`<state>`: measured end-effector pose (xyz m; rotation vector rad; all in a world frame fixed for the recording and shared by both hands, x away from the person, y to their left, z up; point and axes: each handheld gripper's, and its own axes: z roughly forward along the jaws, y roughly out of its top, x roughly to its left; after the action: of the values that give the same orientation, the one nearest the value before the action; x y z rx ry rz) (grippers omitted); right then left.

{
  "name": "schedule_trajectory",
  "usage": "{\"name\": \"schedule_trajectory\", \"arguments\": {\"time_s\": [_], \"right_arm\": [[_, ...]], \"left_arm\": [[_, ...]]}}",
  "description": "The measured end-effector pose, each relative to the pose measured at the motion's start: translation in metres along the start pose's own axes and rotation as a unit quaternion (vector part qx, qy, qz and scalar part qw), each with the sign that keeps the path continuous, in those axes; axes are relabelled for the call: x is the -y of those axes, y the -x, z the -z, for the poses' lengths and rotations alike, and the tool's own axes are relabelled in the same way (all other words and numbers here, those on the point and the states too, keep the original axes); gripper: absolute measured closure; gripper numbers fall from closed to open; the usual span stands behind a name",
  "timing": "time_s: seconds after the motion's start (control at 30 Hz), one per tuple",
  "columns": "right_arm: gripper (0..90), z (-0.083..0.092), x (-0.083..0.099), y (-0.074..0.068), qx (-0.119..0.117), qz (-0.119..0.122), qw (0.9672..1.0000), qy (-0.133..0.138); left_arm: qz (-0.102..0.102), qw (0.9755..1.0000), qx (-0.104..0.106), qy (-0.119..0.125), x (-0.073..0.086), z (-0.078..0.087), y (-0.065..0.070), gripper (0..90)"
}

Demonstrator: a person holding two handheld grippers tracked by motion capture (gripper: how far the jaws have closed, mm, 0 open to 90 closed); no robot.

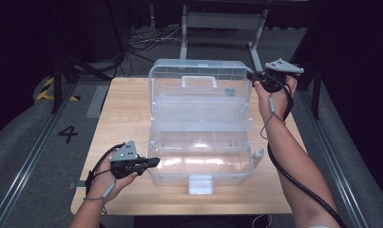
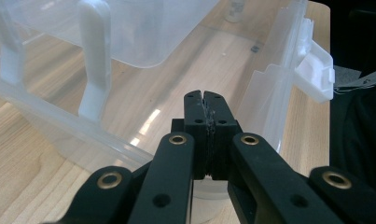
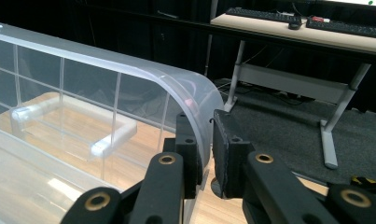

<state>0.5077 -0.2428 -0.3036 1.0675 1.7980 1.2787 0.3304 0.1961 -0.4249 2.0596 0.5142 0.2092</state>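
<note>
Box lid [image 3: 129,81] sits between right gripper's [image 3: 205,140] parted jaws; left gripper [image 2: 205,114] clamps box wall [image 2: 265,102]

Light from above on table [image 1: 127,109], room around v. dark. Glare on clear plastic box [image 1: 198,161]. Close jaws slightly soft.

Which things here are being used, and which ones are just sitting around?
In use:
clear plastic box
its open lid
right gripper, jaws around the lid's edge
left gripper, jaws shut

Just lying about:
small white bottle
keyboard on the far desk
</note>
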Motion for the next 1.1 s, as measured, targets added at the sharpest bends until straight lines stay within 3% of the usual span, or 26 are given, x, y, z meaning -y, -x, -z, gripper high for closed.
{"name": "schedule_trajectory", "arguments": {"time_s": [1.1], "right_arm": [[83.9, -0.031, 0.001, 0.010, 0.002, 0.001, 0.9996, -0.028]], "left_arm": [[0.003, 1.0000, -0.003, 0.005, 0.001, -0.003, 0.001, 88.7]]}}
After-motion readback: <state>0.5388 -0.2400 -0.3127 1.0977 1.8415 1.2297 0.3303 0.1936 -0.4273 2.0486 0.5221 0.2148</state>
